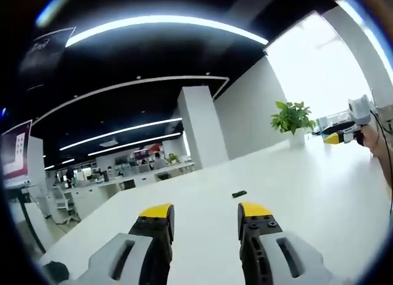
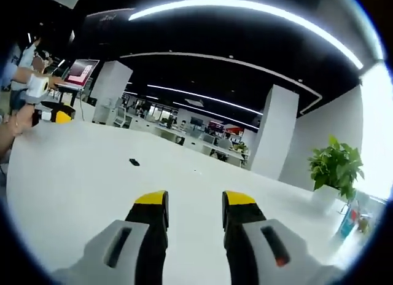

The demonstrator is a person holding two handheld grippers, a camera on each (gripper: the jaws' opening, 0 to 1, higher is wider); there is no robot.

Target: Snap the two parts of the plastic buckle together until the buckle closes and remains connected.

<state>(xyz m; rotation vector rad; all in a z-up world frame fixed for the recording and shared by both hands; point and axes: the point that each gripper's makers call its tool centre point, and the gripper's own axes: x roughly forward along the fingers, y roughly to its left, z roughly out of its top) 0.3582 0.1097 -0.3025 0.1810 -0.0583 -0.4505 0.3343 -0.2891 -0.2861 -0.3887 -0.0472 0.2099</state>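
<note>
A small dark buckle piece [image 1: 239,193] lies on the white table [image 1: 307,193], a little beyond my left gripper [image 1: 206,212], which stands open with nothing between its yellow-tipped jaws. In the right gripper view the same dark piece [image 2: 134,162] rests on the table [image 2: 80,180], ahead and to the left of my right gripper [image 2: 195,201], also open and holding nothing. The right gripper [image 1: 344,136] appears at the far right of the left gripper view, held by a hand. The left gripper [image 2: 52,116] shows at the far left of the right gripper view.
A potted green plant [image 1: 293,119] in a white pot stands at the table's far side, also the plant [image 2: 334,168] in the right gripper view. A white pillar [image 1: 201,128], desks and people fill the office behind. A laptop [image 2: 78,73] sits at the far left.
</note>
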